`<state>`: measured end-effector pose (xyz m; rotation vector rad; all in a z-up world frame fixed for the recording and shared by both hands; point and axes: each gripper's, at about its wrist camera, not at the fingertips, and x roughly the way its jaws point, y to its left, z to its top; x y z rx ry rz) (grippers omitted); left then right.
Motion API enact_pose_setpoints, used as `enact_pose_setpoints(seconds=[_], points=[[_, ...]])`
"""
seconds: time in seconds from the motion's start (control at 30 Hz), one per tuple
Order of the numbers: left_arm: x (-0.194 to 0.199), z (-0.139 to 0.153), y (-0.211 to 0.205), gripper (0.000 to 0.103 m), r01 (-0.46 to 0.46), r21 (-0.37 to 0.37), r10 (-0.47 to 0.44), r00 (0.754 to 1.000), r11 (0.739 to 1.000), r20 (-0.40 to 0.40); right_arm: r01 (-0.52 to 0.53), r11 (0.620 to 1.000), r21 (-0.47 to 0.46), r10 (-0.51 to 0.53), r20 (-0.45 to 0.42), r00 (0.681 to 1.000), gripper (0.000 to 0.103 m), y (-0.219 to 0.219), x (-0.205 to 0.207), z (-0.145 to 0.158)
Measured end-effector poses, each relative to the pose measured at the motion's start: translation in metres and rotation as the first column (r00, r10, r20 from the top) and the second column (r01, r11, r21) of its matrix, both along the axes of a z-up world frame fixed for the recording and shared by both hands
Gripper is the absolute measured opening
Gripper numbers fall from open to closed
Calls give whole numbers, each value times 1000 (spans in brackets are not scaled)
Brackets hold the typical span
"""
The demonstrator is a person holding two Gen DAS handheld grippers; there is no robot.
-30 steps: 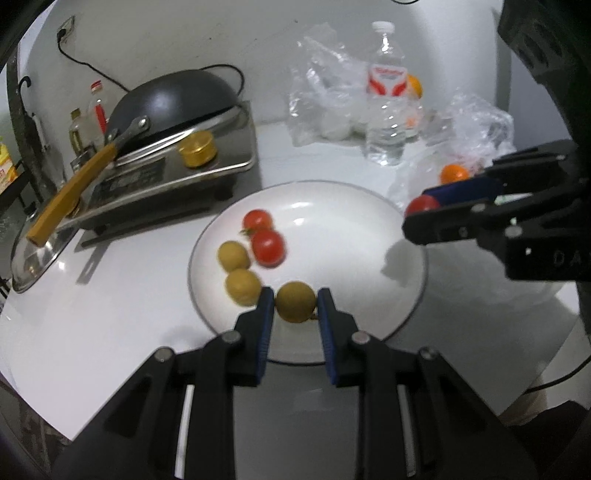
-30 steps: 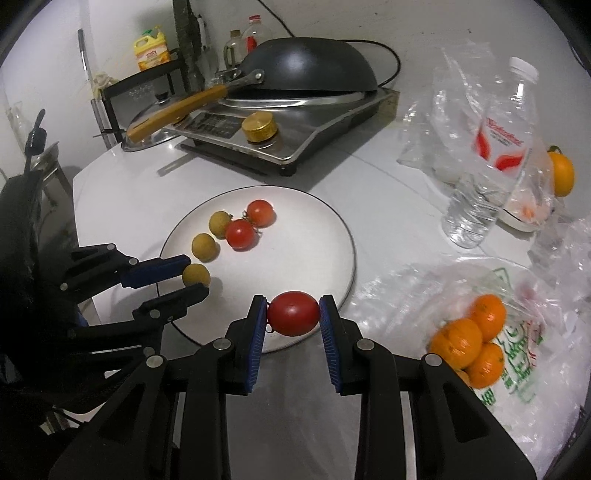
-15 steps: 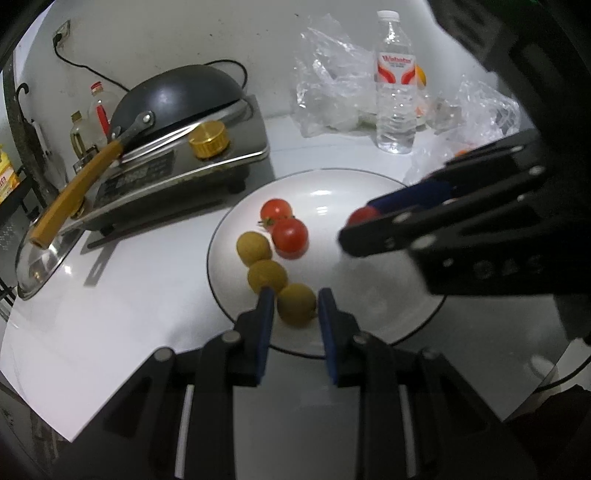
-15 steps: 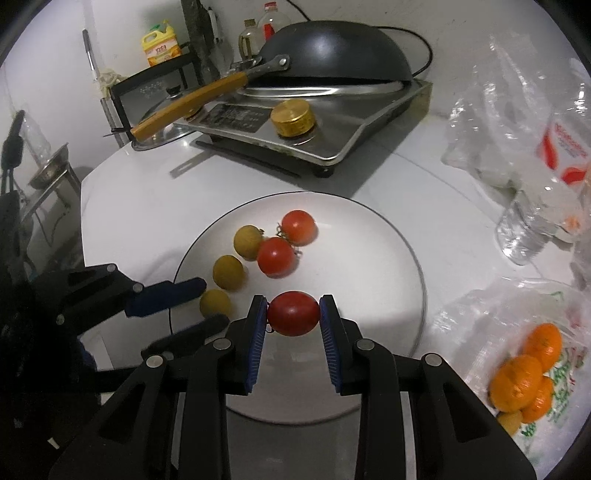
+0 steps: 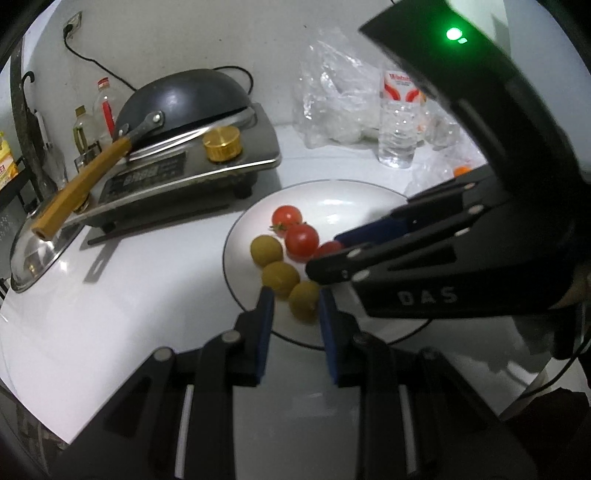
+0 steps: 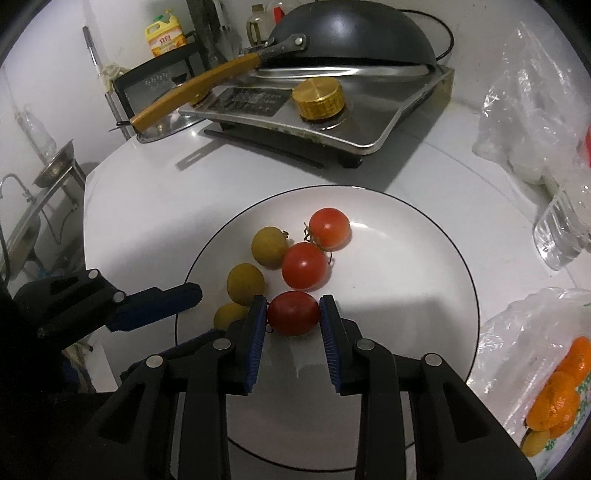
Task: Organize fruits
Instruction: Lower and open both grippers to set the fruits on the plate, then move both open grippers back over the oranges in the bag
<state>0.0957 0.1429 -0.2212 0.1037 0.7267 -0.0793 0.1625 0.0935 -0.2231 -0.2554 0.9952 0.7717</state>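
A white plate (image 6: 424, 280) holds two red tomatoes (image 6: 305, 265) and three yellow-green round fruits (image 6: 245, 283). My right gripper (image 6: 293, 314) is shut on a third red tomato (image 6: 293, 313), held low over the plate just in front of the two tomatoes. My left gripper (image 5: 295, 306) is open with its jaws on either side of the nearest yellow fruit (image 5: 303, 301) at the plate's near edge (image 5: 295, 338). The right gripper crosses the left wrist view (image 5: 406, 251) and hides the plate's right part.
A stove with an upturned black wok (image 6: 351, 33) and gold knob (image 6: 318, 96) stands behind the plate. Clear plastic bags and a water bottle (image 5: 397, 125) are at the back right. A bag of oranges (image 6: 561, 391) lies right of the plate.
My right gripper has carried the tomato left across the plate to just beside the other tomatoes. My left gripper has stayed around the near yellow fruit.
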Motion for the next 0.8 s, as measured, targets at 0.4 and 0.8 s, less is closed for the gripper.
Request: enact_pose_setpoints(seconds=[0.4,0.8], points=[[-5,4,0,26,4,-13,-4,1000,1000,8,16,1000,-11,-16,12,1000,32,1,-5,7],[-18,17,-14,26,3,-11,-2,999,1000,35,40,999,5,-41,61,997,36,-22,-24,31]])
